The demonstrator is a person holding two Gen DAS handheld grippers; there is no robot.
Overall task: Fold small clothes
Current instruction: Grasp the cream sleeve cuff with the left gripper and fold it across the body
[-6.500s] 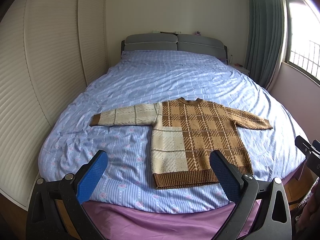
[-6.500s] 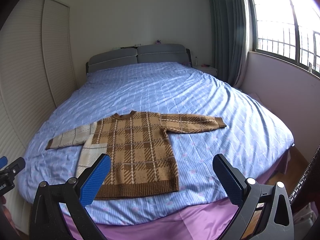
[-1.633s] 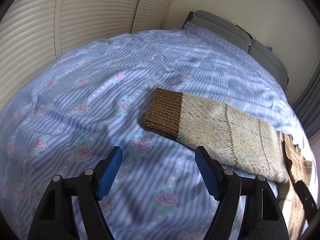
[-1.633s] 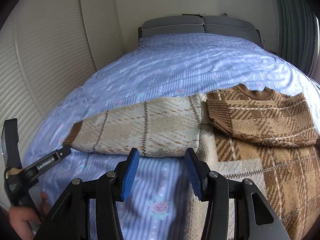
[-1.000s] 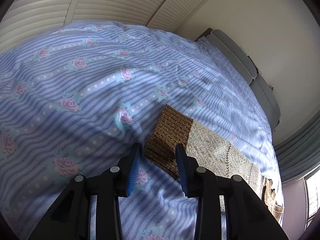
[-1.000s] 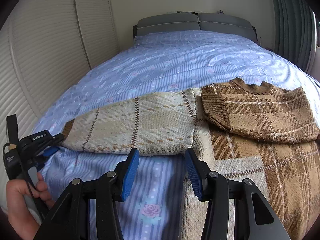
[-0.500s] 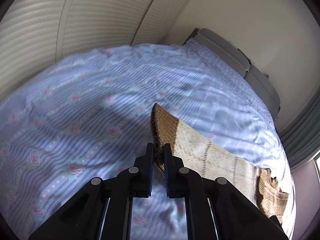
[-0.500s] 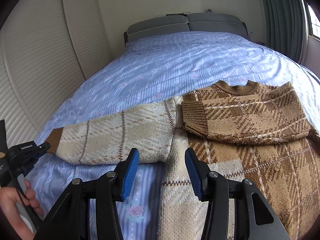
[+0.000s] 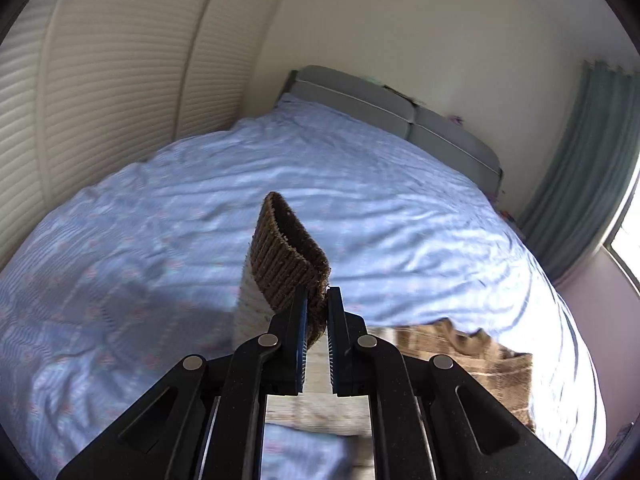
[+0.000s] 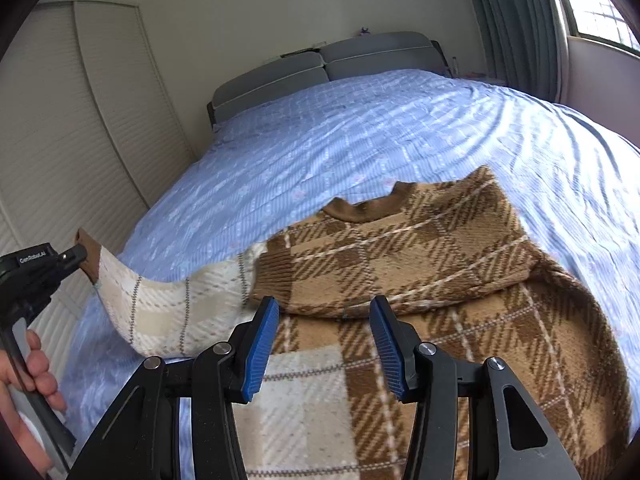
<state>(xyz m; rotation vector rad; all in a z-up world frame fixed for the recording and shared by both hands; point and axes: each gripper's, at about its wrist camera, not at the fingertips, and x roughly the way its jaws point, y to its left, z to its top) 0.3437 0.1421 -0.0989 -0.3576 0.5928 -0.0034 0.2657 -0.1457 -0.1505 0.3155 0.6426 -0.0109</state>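
A brown and cream plaid sweater (image 10: 420, 264) lies on the blue bedsheet (image 10: 360, 136), its brown sleeve folded across the chest. My left gripper (image 9: 317, 300) is shut on the brown ribbed cuff (image 9: 286, 258) of the cream sleeve (image 10: 160, 312) and holds it lifted above the bed, so the sleeve hangs in a curve. In the right wrist view that left gripper (image 10: 78, 256) shows at the far left, held by a hand (image 10: 28, 384). My right gripper (image 10: 324, 340) hovers open over the sweater's body near the folded sleeve's cuff, with nothing between its blue pads.
A grey headboard (image 10: 320, 64) stands at the far end of the bed. Slatted wardrobe doors (image 9: 100, 80) run along the left side. Green curtains (image 9: 588, 168) and a window are at the right. The sheet beyond the sweater is bare.
The left gripper shut on the cream sleeve's cuff and lifted it off the bed toward the sweater's body. The right gripper moved right, over the sweater's body.
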